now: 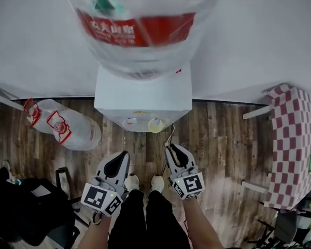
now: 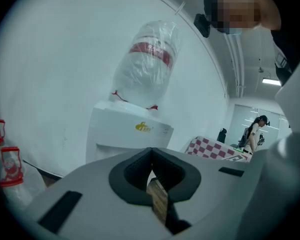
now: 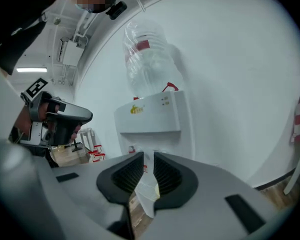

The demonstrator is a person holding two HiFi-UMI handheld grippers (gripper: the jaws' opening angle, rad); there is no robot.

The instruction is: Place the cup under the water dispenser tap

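The white water dispenser stands against the wall with a large clear bottle on top; its two taps face me. My right gripper is shut on a thin clear plastic cup, level with the right tap and a little short of the dispenser front. In the right gripper view the cup is pinched between the pads, with the dispenser straight ahead. My left gripper hangs beside it, shut and empty; its pads meet with only floor showing below them.
Two spare water bottles lie on the wooden floor left of the dispenser. A red-and-white checked table stands at the right. A black bag or chair sits at lower left. A person stands far off.
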